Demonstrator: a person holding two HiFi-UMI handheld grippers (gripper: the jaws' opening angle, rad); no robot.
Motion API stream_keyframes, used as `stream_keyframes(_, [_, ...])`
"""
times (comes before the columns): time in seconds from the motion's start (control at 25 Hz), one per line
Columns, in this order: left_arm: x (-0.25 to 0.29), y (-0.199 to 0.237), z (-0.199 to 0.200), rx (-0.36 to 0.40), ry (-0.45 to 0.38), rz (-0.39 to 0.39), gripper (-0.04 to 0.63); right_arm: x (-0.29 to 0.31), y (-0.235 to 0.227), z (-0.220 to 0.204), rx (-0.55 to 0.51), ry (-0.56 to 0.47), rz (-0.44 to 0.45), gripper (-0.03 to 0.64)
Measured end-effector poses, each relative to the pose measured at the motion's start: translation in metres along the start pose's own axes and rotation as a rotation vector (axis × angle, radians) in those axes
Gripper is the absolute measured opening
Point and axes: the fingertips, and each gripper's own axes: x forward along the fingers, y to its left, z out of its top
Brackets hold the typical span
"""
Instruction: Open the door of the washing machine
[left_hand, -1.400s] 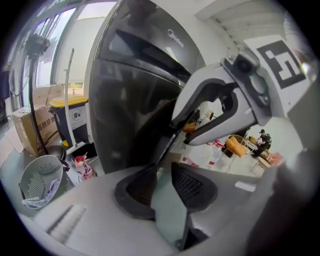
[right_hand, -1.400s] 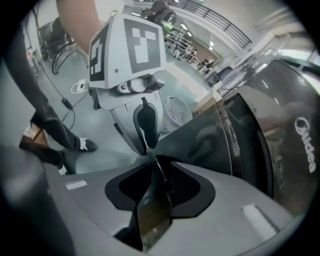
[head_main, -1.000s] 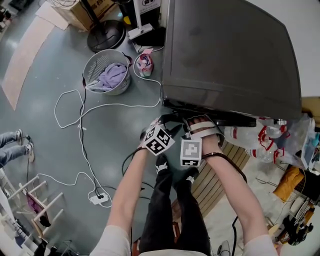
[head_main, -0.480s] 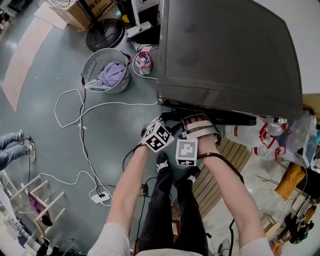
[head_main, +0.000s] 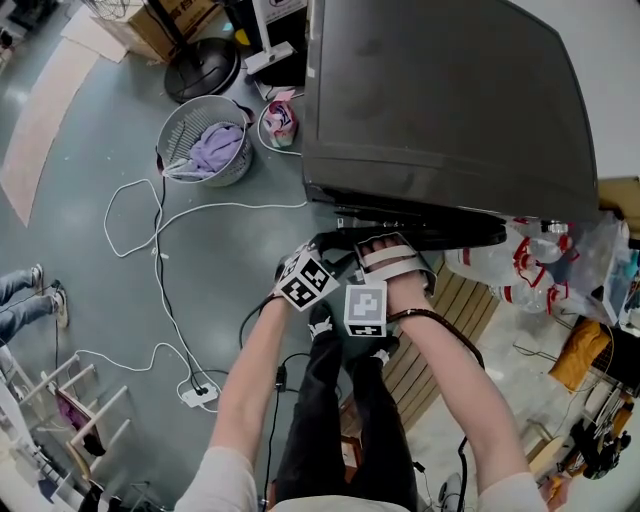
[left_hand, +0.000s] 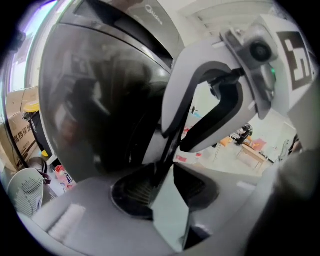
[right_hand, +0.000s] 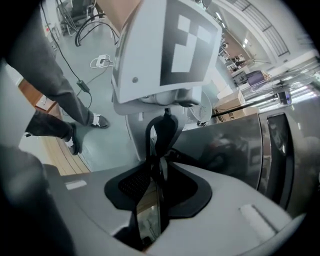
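Observation:
The dark grey washing machine (head_main: 440, 100) fills the upper right of the head view. Both grippers are tucked under its front edge, side by side. My left gripper (head_main: 325, 248) points at the front; its jaws are closing and I see nothing between them. My right gripper (head_main: 392, 258) is just to its right, its two white fingers (head_main: 385, 246) standing apart. The round dark door glass (left_hand: 100, 110) looms close in the left gripper view. In the right gripper view the machine's front (right_hand: 240, 145) lies to the right. The door looks closed; no handle shows.
A wire basket with purple laundry (head_main: 208, 142) stands on the floor to the left. White cables (head_main: 160, 260) run to a power strip (head_main: 197, 396). Plastic bags (head_main: 520, 265) and wooden slats (head_main: 440, 340) lie to the right. Another person's feet (head_main: 25, 300) are at far left.
The whole picture has slid a little left. Both grippers have kept their place under the machine's front edge, with only a slight shift. The door has not moved.

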Motion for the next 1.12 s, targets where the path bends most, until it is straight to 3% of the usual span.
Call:
stream_keyframes(0.8, [0.001,-0.084,-0.027,-0.088,-0.001,0.016,0.176,-0.032,0.083,0.008,-0.106,-0.033,0.044,0.103])
stream_keyframes(1.12, [0.004,-0.124,-0.037,-0.083,0.019,0.019,0.178,-0.045,0.122,0.004,-0.152,-0.029,0.062,0.108])
